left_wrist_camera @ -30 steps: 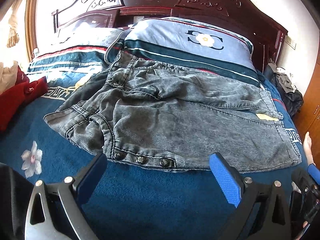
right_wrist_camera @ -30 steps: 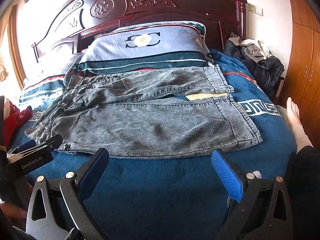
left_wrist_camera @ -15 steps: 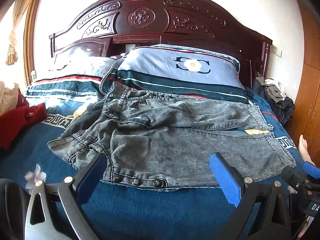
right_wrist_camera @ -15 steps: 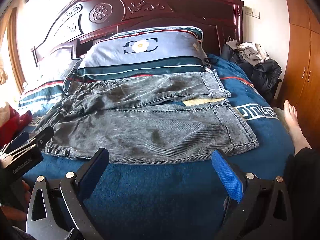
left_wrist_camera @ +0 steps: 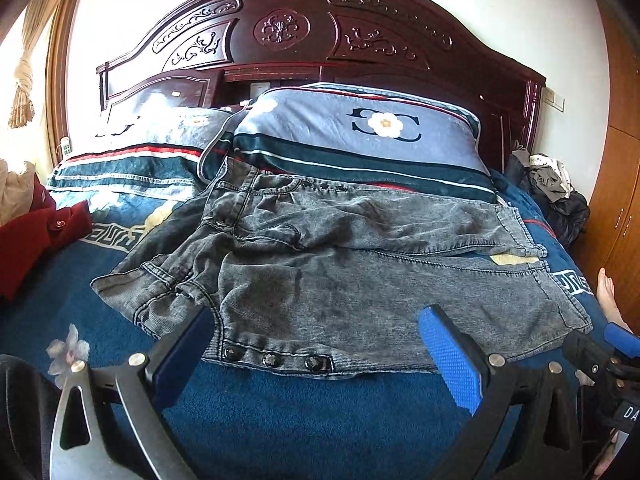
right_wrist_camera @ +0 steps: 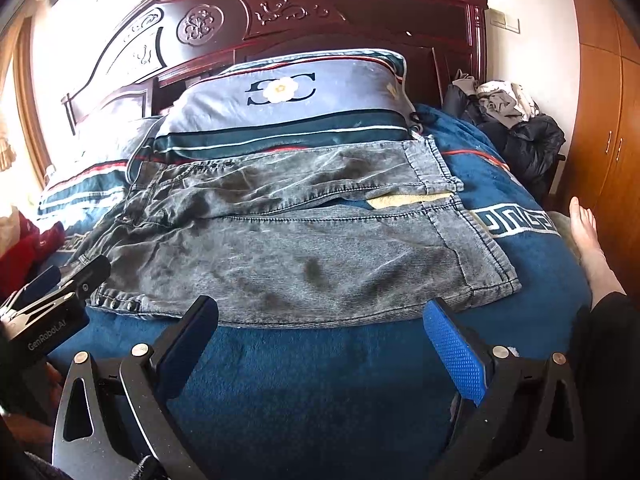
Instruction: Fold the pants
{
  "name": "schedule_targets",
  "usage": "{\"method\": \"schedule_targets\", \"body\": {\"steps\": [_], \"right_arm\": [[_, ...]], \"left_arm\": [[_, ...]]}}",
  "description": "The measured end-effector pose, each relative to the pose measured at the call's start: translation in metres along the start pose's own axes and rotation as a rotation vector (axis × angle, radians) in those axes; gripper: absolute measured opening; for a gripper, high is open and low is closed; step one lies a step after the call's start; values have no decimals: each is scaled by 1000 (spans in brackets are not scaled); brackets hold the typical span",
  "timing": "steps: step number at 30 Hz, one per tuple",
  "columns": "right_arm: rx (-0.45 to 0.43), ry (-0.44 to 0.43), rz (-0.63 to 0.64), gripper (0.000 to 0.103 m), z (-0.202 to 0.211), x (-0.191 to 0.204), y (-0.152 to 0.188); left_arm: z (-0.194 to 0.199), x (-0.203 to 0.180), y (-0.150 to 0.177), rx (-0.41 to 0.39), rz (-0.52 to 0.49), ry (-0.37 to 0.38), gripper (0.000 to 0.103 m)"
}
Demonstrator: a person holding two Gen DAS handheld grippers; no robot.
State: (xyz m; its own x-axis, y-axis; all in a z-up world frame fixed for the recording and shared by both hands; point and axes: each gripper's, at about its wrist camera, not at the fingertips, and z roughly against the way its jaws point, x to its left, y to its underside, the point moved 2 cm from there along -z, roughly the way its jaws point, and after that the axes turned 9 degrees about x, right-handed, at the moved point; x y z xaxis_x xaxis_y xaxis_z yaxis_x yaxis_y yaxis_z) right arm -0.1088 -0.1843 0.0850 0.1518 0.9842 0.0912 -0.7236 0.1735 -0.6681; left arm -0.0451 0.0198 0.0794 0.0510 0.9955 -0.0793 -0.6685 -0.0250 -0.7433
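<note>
Grey washed denim pants (left_wrist_camera: 340,264) lie spread on a blue bedspread (left_wrist_camera: 280,420), waistband with three snaps toward the left, legs toward the right; the far leg rests against a pillow. They also show in the right wrist view (right_wrist_camera: 304,240). My left gripper (left_wrist_camera: 316,348) is open and empty, hovering just before the snap waistband edge. My right gripper (right_wrist_camera: 320,336) is open and empty, just before the near leg's edge. The right gripper shows at the right edge of the left wrist view (left_wrist_camera: 608,356); the left gripper shows at the left of the right wrist view (right_wrist_camera: 52,304).
Two striped pillows (left_wrist_camera: 360,136) lean on a carved dark headboard (left_wrist_camera: 288,32). Red clothing (left_wrist_camera: 36,240) lies at the left, a dark clothes pile (right_wrist_camera: 516,128) at the right. A bare foot (right_wrist_camera: 588,240) rests at the bed's right edge beside a wooden wardrobe (right_wrist_camera: 608,100).
Both grippers have tilted up and drawn back slightly, so more headboard shows. The pants have not moved. Both grippers stay open.
</note>
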Motion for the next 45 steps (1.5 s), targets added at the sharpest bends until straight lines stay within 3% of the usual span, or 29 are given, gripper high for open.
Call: {"method": "schedule_targets", "body": {"steps": [18, 28, 37, 42, 45], "right_arm": [[32, -22, -32, 103, -7, -5, -5], [50, -21, -90, 103, -16, -20, -12], [160, -37, -120, 103, -40, -30, -16], [174, -46, -124, 103, -48, -42, -30], [176, -30, -84, 103, -55, -49, -47]], "left_arm": [[-9, -3, 2, 51, -9, 17, 103], [-25, 2, -5, 170, -5, 13, 103], [-62, 50, -68, 224, 34, -8, 103], [-99, 82, -118, 266, -6, -35, 103], [-117, 97, -146, 251, -32, -67, 103]]}}
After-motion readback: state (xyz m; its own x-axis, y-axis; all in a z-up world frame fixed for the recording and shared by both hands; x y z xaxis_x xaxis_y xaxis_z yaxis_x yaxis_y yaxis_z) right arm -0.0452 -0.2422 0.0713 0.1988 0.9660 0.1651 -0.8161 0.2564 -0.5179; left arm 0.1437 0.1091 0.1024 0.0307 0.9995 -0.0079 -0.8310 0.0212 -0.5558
